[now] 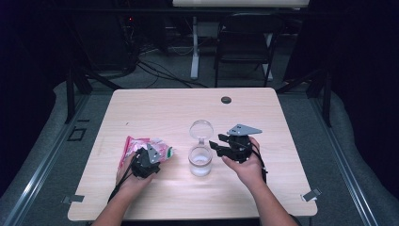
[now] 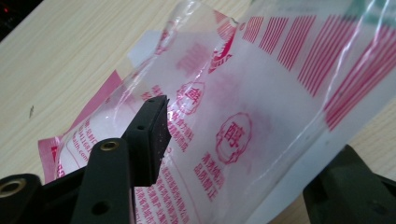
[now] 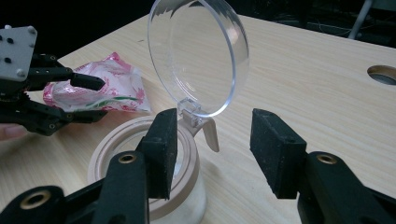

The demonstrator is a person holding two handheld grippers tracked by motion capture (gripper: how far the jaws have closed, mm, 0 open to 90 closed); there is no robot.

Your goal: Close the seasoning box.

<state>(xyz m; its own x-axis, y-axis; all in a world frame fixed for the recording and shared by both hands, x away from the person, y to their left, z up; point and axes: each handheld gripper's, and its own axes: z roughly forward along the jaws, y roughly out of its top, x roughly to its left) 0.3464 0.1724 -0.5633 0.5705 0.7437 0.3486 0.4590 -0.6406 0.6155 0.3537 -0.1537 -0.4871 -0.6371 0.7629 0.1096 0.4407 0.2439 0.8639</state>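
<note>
- Bag (image 2: 243, 121): a thin, clear plastic pouch with red print, lying on the table (image 1: 155, 106) under and between the jaws of the left gripper (image 1: 147, 162). It looks light, limp and slick, and seems to hold white powder or grains, so I judge it will sag and shift when lifted.
- Left gripper: its jaws stand part-way spread around the bag; one pad (image 2: 152, 140) lies against the film, the other is low at the edge of the left gripper view, and I cannot tell whether they truly pinch it.
- Best hold, as I judge it: a flat sealed edge, not the loose belly.
- Jar (image 1: 200, 160): just off the right gripper (image 3: 212, 149), whose jaws are spread beside its rim; the clear hinged lid (image 3: 198, 56) stands up open and looks brittle at the hinge.
</note>
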